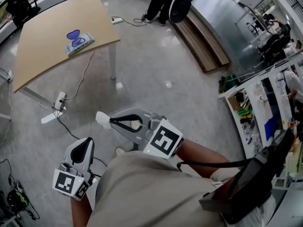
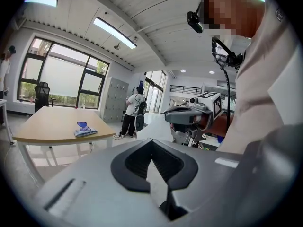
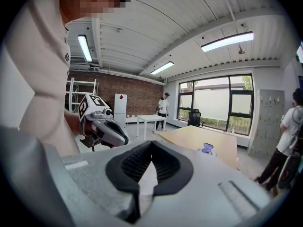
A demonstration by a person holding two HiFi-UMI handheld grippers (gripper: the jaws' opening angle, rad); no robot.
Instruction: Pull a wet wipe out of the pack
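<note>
The wet wipe pack [image 1: 79, 42], pale blue with a dark blue lid, lies flat on the wooden table [image 1: 42, 56], far from me. It shows small in the left gripper view [image 2: 85, 130] and in the right gripper view [image 3: 207, 149]. My left gripper [image 1: 88, 142] hangs low beside my left hip, its jaws shut with the tips touching and nothing between them. My right gripper [image 1: 105, 119] is held in front of my waist, its jaws also shut and empty. Each gripper sees the other: the right gripper [image 2: 184, 113] and the left gripper [image 3: 107, 129].
A power strip [image 1: 59, 100] and cables lie on the floor by the table leg. An office chair [image 1: 19, 6] stands beyond the table. A person [image 1: 163, 1] stands at the back near wooden boards [image 1: 201, 37]. Cluttered shelves [image 1: 262, 103] line the right.
</note>
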